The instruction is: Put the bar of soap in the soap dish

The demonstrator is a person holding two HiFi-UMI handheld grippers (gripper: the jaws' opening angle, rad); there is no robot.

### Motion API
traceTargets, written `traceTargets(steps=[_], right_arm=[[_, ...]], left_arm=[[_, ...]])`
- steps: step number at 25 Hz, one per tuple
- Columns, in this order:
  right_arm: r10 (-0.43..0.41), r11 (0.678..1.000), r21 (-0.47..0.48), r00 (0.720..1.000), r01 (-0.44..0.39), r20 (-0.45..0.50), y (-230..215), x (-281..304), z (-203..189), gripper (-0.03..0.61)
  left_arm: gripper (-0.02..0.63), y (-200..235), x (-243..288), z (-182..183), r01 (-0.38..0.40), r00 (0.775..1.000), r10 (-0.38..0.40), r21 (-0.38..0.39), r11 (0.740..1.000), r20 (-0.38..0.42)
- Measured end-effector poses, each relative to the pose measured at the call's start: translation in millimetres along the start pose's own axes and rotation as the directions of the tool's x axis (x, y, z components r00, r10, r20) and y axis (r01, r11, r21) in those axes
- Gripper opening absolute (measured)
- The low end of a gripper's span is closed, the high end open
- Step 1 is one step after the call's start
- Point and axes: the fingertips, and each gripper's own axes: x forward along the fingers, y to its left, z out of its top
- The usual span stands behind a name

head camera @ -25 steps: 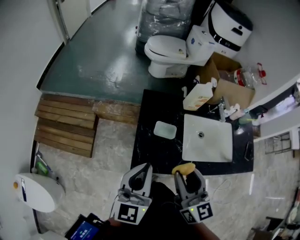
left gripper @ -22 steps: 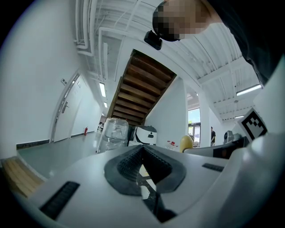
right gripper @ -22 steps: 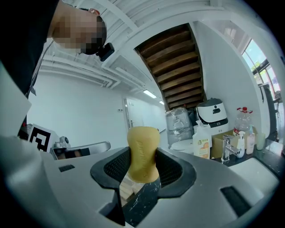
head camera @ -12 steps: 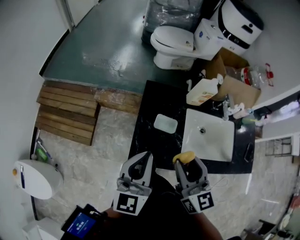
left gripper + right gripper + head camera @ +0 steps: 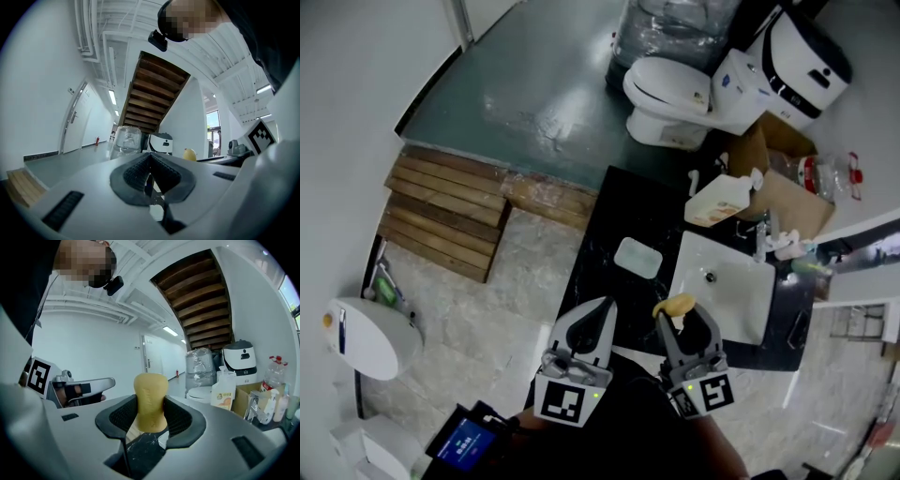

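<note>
A yellow bar of soap [image 5: 151, 401] stands upright between the pads of my right gripper [image 5: 151, 417], which is shut on it. In the head view that soap [image 5: 674, 307] pokes out of the right gripper [image 5: 680, 323] above the near edge of the black counter [image 5: 623, 295]. The pale green soap dish [image 5: 637, 257] lies on the counter, left of the white basin [image 5: 731, 291] and farther away than both grippers. My left gripper [image 5: 595, 319] hangs beside the right one, shut with nothing in it; its pads [image 5: 151, 172] meet.
A soap dispenser bottle [image 5: 719, 199] and a tap [image 5: 761, 234] stand behind the basin. A toilet [image 5: 675, 103], a cardboard box [image 5: 787, 187] and a wrapped bin [image 5: 680, 33] lie beyond the counter. Wooden slats [image 5: 450, 211] lie on the floor to the left.
The head view has shifted, so the counter and basin now sit further right and lower. Both grippers keep their places side by side, the right still holding the soap.
</note>
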Motion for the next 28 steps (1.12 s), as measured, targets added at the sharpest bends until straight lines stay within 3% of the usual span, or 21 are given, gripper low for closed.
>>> traceTargets(steps=[12, 28], right_arm=[[0.122, 0.990, -0.056, 0.990, -0.126, -0.077, -23.1, 31.5, -9.8, 0.173], [0.213, 0.973, -0.041, 0.952, -0.227, -0.220, -48.5, 54.6, -73.0, 0.174]], left_arm=[[0.000, -6.0, 26.5, 2.3, -0.066, 0.998, 0.066, 0.012, 0.998, 0.007], [0.002, -13.2, 27.1, -5.8, -0.115, 0.993, 0.115, 0.009, 0.993, 0.005]])
